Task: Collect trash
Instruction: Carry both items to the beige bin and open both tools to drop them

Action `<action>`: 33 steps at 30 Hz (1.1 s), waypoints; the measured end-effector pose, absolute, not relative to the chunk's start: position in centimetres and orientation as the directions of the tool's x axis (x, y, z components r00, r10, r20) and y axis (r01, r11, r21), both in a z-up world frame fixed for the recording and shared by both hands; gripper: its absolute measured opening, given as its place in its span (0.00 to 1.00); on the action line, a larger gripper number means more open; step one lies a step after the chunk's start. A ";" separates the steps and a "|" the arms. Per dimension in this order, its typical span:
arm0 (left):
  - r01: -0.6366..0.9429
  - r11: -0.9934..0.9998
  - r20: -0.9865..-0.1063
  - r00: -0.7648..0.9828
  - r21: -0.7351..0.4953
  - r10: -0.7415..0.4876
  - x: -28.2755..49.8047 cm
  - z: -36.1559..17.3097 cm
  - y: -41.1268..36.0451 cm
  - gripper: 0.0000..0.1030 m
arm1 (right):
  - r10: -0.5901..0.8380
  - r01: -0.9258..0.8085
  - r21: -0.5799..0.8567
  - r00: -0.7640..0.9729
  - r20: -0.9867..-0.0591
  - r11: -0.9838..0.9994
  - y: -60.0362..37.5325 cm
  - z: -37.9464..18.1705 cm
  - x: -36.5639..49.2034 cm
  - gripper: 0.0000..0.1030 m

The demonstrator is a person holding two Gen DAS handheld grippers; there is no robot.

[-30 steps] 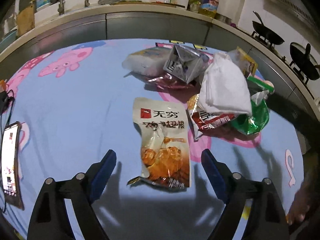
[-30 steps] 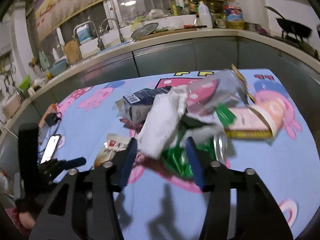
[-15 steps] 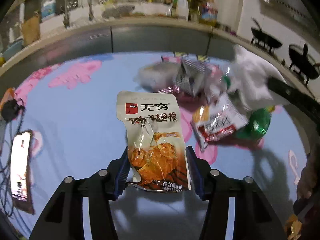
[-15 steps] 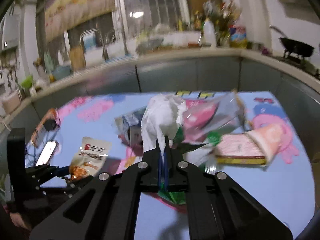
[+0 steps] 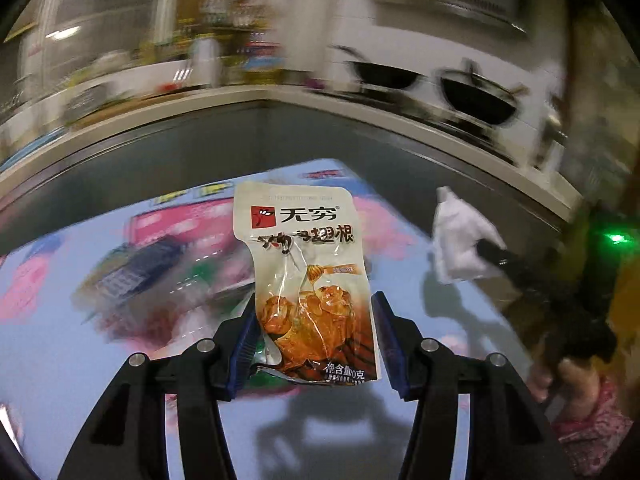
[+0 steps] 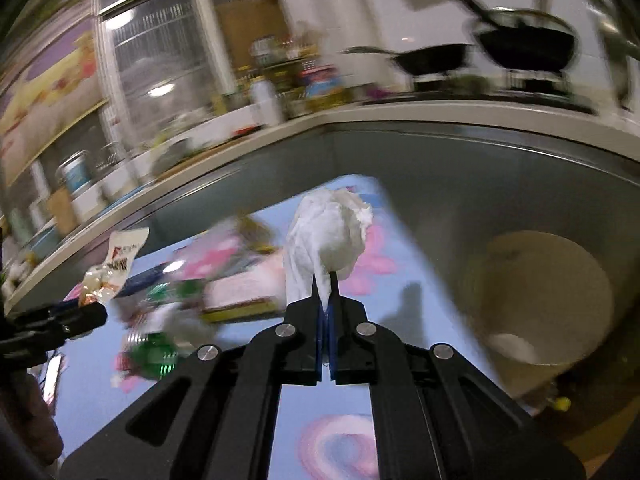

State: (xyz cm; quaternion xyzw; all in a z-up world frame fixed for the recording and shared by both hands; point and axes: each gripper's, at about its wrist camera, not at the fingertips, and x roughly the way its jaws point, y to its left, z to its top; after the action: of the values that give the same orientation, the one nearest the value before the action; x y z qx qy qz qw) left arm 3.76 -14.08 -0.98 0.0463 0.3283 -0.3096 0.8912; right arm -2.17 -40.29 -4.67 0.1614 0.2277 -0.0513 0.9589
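My left gripper (image 5: 316,328) is shut on a cream and orange snack pouch (image 5: 308,276), held lifted above the blue cartoon tablecloth (image 5: 100,344). Its blue pads press the pouch's lower edges. My right gripper (image 6: 326,304) is shut on a crumpled white tissue (image 6: 324,236), raised over the table's right end. The left wrist view shows the same tissue (image 5: 460,240) at the right, on the other gripper's tip. In the right wrist view the pouch (image 6: 116,264) hangs at the left. More wrappers (image 6: 224,280) lie blurred on the cloth.
A round cream bin (image 6: 540,300) stands on the floor beside the table's right edge. A steel counter (image 6: 440,148) curves behind the table, with two black woks (image 6: 524,48) on a stove. A person's hand (image 5: 560,376) holds the right gripper. A green wrapper (image 6: 154,354) lies near the table's front left.
Both grippers closed: the left on the snack pouch, the right on the white tissue. Both then lifted their loads off the table and swung to the right, toward the bin.
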 end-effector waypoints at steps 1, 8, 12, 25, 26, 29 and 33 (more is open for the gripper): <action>0.618 0.777 -0.612 0.568 -0.124 -0.549 3.8 -0.8 -16.0 0.53 | -0.053 0.205 0.290 0.888 -0.456 0.935 -41.8 -4.9 -2.7 0.02; 0.797 0.576 -0.674 0.327 -0.180 -0.662 5.5 -2.4 -31.2 0.54 | -0.211 0.407 0.315 0.836 -0.506 0.857 -52.5 -7.8 -5.6 0.02; 0.828 0.511 -0.717 0.208 -0.233 -0.665 6.4 -4.1 -37.8 0.54 | -0.229 0.449 0.320 0.811 -0.538 0.834 -55.8 -9.6 -5.5 0.03; 0.782 0.572 -0.746 0.223 -0.247 -0.628 9.1 -7.2 -42.0 0.87 | -0.285 0.502 0.364 0.813 -0.508 0.785 -58.8 -11.5 -6.2 0.61; 0.779 0.581 -0.734 0.248 -0.236 -0.632 9.0 -6.7 -41.3 0.87 | -0.280 0.498 0.371 0.817 -0.504 0.784 -58.7 -11.4 -6.3 0.61; 0.769 0.607 -0.696 0.325 -0.200 -0.641 8.3 -4.9 -38.1 0.87 | -0.258 0.477 0.393 0.832 -0.492 0.786 -58.1 -10.9 -6.5 0.61; 0.751 0.640 -0.655 0.404 -0.161 -0.638 7.0 -3.3 -33.0 0.87 | -0.208 0.420 0.408 0.858 -0.470 0.811 -56.0 -9.9 -6.2 0.58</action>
State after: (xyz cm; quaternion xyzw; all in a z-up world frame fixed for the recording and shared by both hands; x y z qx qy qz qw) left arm 6.99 -33.01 -3.33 0.0798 0.3530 -0.4166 0.8340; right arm -6.18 -55.96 -9.92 0.2570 0.2064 -0.1692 0.9288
